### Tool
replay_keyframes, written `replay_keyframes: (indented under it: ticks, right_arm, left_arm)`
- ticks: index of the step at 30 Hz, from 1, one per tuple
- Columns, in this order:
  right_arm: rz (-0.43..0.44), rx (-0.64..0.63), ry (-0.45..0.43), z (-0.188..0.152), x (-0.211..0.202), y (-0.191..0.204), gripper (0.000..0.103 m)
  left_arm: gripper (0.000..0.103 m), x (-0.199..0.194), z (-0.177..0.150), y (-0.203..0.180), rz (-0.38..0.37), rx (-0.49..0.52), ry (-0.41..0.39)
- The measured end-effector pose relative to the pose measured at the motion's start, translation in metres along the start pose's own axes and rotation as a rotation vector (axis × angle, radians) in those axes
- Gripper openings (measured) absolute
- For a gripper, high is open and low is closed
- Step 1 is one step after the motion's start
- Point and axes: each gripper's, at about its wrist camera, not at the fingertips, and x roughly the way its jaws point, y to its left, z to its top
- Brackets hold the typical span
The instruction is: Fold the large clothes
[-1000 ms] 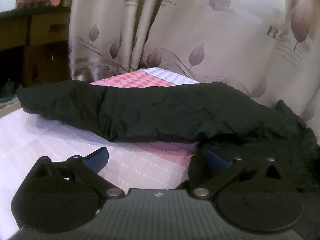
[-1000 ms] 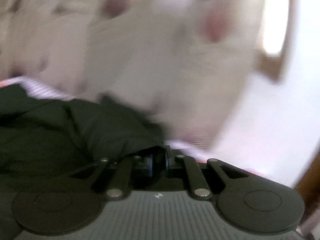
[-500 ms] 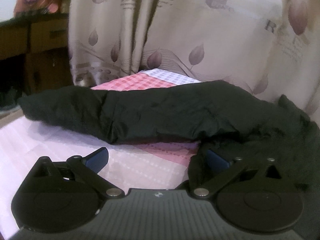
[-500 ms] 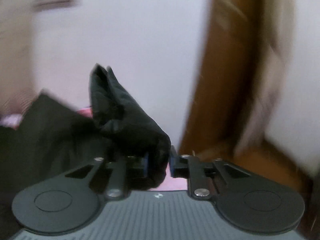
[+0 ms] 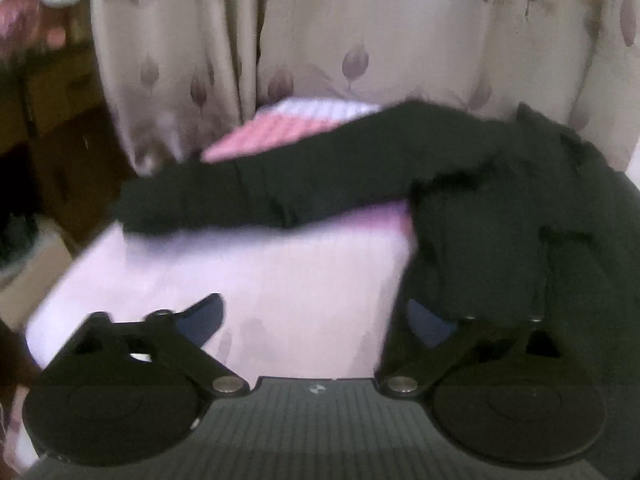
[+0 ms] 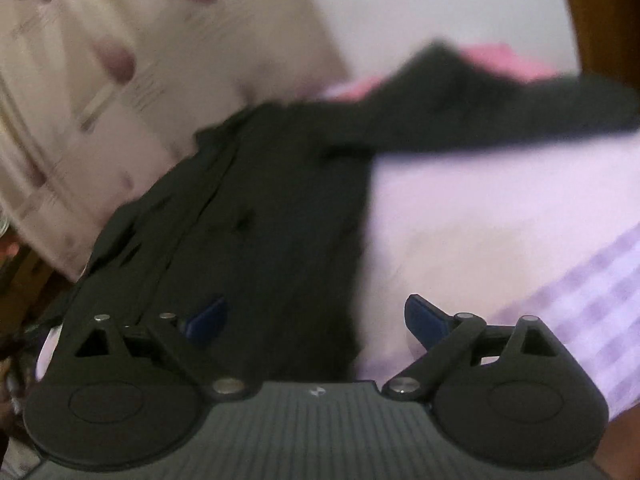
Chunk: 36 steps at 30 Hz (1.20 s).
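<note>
Because the black garment lies on the checked bedcover with its long sleeve running toward the left of the left wrist frame, the body sits at right, touching the left gripper, jaws spread wide, empty. The right gripper, likewise released, hovers over the garment's lower-left bulk.

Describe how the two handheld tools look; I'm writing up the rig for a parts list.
Both match: the left tool and right tool have a grey ribbed body with a small white logo, two round black discs, black linkage arms with silver pivot pins, and blue fingertips. No cables or sleeves show.
</note>
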Motion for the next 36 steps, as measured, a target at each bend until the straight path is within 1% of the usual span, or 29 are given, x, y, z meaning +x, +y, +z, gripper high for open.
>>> replay_keyframes:
  ticks: [1,2,3,4,5,6,8,9,12,14,17,19,22,23,24,25,26,27,28,29,30,31,32,34,36]
  right_arm:
    - [0.004,-0.021,0.017,-0.005,0.006,0.007,0.080]
    - [0.001,-0.039,0.033,-0.008,0.013,0.012,0.052]
    - [-0.008,-0.045,0.050,-0.008,0.016,0.016,0.039]
    - [-0.020,-0.056,0.056,-0.011,0.013,0.022,0.036]
    - [-0.028,-0.087,0.047,-0.013,0.012,0.026,0.028]
    - [-0.037,-0.105,0.043,-0.010,0.015,0.032,0.023]
    - [-0.042,-0.101,0.026,-0.007,0.010,0.027,0.020]
    - [-0.042,-0.103,0.016,-0.011,-0.001,0.029,0.019]
    - [-0.058,-0.106,-0.011,-0.009,-0.023,0.028,0.016]
    - [-0.074,-0.097,-0.018,-0.004,-0.029,0.027,0.013]
    - [-0.099,-0.066,-0.011,-0.006,-0.038,0.014,0.012]
    - [-0.104,-0.056,0.002,-0.010,-0.042,0.006,0.012]
    - [-0.099,-0.031,0.026,-0.016,-0.045,-0.001,0.012]
    - [-0.101,-0.030,0.032,-0.015,-0.044,0.000,0.015]
    - [-0.102,-0.012,0.021,-0.015,-0.047,-0.002,0.015]
    - [-0.082,0.032,-0.005,-0.012,-0.053,-0.006,0.015]
    - [-0.060,0.074,-0.039,-0.008,-0.060,-0.011,0.017]
    - [-0.051,0.107,-0.082,-0.002,-0.065,-0.012,0.026]
    - [-0.057,0.133,-0.126,0.005,-0.074,-0.015,0.033]
    - [-0.050,0.148,-0.153,0.011,-0.079,-0.017,0.051]
    - [-0.022,0.173,-0.177,0.019,-0.082,-0.021,0.072]
    - [0.003,0.208,-0.200,0.024,-0.083,-0.026,0.079]
    - [0.029,0.252,-0.225,0.029,-0.084,-0.032,0.083]
    - [0.072,0.337,-0.255,0.040,-0.078,-0.046,0.083]
    - [0.054,0.410,-0.266,0.051,-0.068,-0.065,0.083]
  left_arm:
    - [0.077,0.000,-0.005,0.001,-0.016,-0.018,0.022]
    - [0.059,0.000,-0.007,0.002,-0.038,-0.037,0.039]
    - [0.048,-0.002,-0.010,0.002,-0.070,-0.048,0.053]
    - [0.027,-0.006,-0.014,-0.001,-0.084,-0.033,0.045]
    - [0.000,-0.009,-0.015,-0.005,-0.099,-0.017,0.055]
    - [0.000,-0.013,-0.017,-0.007,-0.112,-0.010,0.074]
    - [0.000,-0.021,-0.023,-0.014,-0.115,0.005,0.078]
    - [0.000,-0.027,-0.027,-0.018,-0.118,0.015,0.077]
    - [0.000,-0.046,-0.044,-0.025,-0.154,0.029,0.081]
    - [0.000,-0.058,-0.054,-0.029,-0.168,0.053,0.080]
    - [0.000,-0.073,-0.066,-0.029,-0.198,0.054,0.087]
    - [0.000,-0.084,-0.071,-0.029,-0.183,0.090,0.060]
    - [0.000,-0.103,-0.069,-0.029,-0.171,0.123,0.017]
    - [0.002,-0.110,-0.066,-0.030,-0.164,0.124,-0.013]
    - [0.008,-0.118,-0.061,-0.031,-0.159,0.125,-0.044]
    - [0.031,-0.125,-0.055,-0.034,-0.163,0.123,-0.070]
    - [0.060,-0.131,-0.047,-0.037,-0.167,0.112,-0.105]
    - [0.074,-0.136,-0.042,-0.041,-0.168,0.100,-0.142]
    - [0.094,-0.141,-0.034,-0.047,-0.163,0.082,-0.207]
    - [0.101,-0.144,-0.030,-0.055,-0.162,0.074,-0.256]
    - [0.103,-0.146,-0.024,-0.066,-0.165,0.078,-0.317]
    - [0.103,-0.146,-0.018,-0.076,-0.167,0.091,-0.350]
    - [0.103,-0.141,-0.010,-0.090,-0.171,0.109,-0.371]
    - [0.103,-0.124,0.004,-0.113,-0.185,0.118,-0.396]
    - [0.103,-0.101,0.015,-0.134,-0.213,0.089,-0.409]
